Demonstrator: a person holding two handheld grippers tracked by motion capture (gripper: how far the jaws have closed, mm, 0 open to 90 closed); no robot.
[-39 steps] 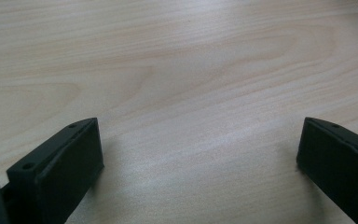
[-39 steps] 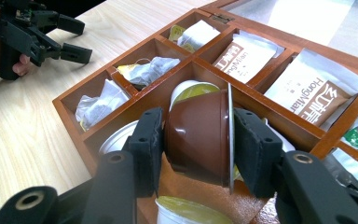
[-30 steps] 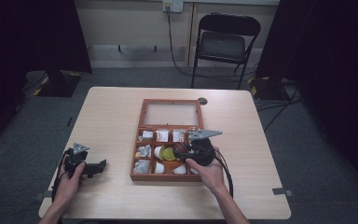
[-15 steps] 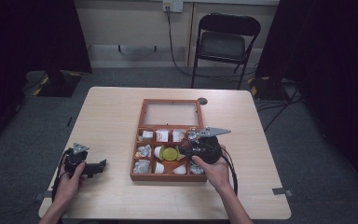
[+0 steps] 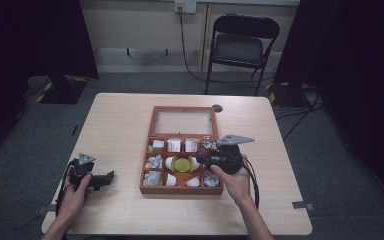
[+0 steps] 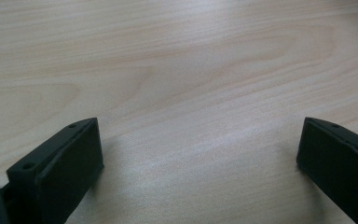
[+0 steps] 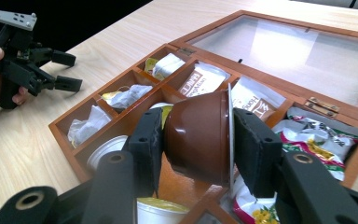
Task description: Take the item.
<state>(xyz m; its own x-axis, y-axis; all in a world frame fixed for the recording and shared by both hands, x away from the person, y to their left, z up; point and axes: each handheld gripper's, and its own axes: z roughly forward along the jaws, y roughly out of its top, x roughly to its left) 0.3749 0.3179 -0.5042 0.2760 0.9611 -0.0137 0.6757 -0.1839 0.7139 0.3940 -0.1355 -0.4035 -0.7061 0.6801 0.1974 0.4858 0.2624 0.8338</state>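
A brown wooden box point(image 5: 180, 190) with several compartments and an open glass lid point(image 5: 182, 121) lies at the table's middle. My right gripper point(image 5: 203, 160) hovers over the box's right side, shut on a brown capsule point(image 7: 200, 140) that it holds tilted just above the compartments point(image 7: 67, 147). In the right gripper view the jaws of my right gripper point(image 7: 196, 133) press on the capsule's base and rim. My left gripper point(image 5: 110, 176) rests on the table near the front left, open, and my left gripper point(image 6: 198, 140) has only bare wood between its jaws.
The compartments hold wrapped sachets point(image 7: 196, 81), crumpled packets point(image 7: 121, 97), white pods point(image 7: 105, 149) and a yellow-lidded pod point(image 5: 182, 164). A folding chair point(image 5: 240, 47) stands beyond the table's far edge. My left gripper point(image 7: 28, 60) appears far off in the right gripper view.
My right gripper has shifted slightly to the right over the box with the capsule in it. The left gripper has stayed put.
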